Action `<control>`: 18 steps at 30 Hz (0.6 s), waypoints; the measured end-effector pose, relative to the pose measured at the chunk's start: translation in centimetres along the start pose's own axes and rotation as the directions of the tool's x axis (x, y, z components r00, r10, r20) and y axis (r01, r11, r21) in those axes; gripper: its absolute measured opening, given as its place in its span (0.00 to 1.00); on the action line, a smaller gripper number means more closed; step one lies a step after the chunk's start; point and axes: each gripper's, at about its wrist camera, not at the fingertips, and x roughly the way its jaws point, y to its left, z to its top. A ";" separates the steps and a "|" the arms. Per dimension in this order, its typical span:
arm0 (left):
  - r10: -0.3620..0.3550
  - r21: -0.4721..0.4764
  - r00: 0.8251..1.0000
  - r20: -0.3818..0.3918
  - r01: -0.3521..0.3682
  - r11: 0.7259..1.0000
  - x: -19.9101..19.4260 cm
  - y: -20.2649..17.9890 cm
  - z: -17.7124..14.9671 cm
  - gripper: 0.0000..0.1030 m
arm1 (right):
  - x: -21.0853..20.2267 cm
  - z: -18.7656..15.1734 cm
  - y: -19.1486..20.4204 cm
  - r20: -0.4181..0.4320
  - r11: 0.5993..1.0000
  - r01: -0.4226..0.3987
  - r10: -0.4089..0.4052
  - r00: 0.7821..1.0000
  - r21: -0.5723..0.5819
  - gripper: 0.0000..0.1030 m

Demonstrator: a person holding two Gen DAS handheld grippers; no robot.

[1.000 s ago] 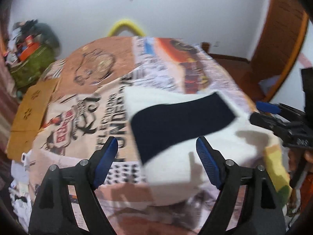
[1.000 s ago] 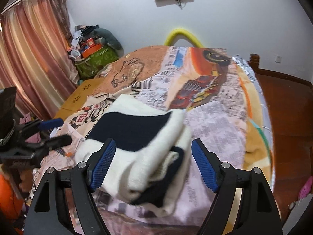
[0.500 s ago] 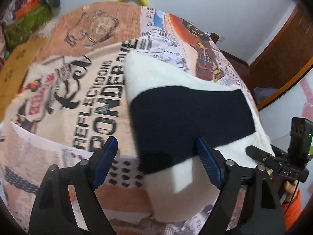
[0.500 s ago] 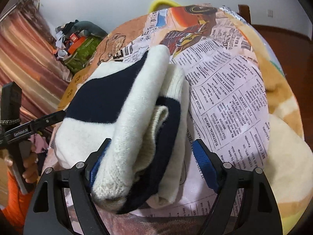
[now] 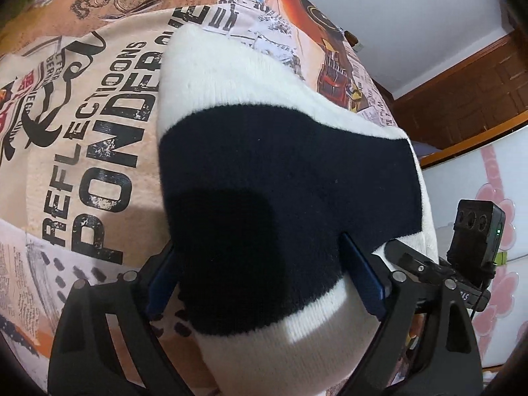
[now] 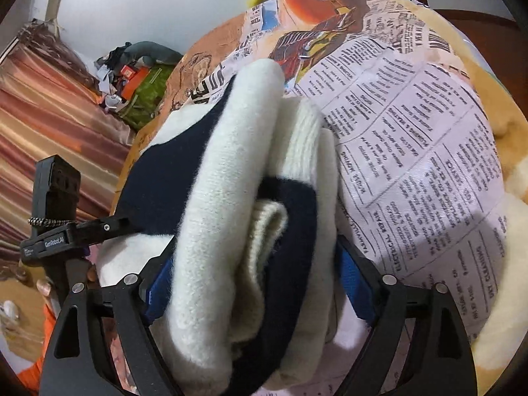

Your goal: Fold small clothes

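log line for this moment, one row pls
stage: both grippers straddling folded sweater | left gripper: open | right gripper: open | surface: printed blanket

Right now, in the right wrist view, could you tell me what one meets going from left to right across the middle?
Striped curtain → left gripper → folded cream-and-navy sweater → newspaper-print blanket.

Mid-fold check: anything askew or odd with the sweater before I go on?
Yes. In the right wrist view the sweater shows uneven layers along its folded edge: a loose cream cuff pokes out between the navy and cream layers. No damage shows, and the blanket lies fairly flat.
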 end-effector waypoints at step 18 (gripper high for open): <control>0.062 0.152 0.975 0.216 -0.096 0.984 -10.6 -1.4 -2.3 0.60 | -2.0 0.8 8.4 0.061 0.984 0.003 0.008 0.998 -0.179 0.42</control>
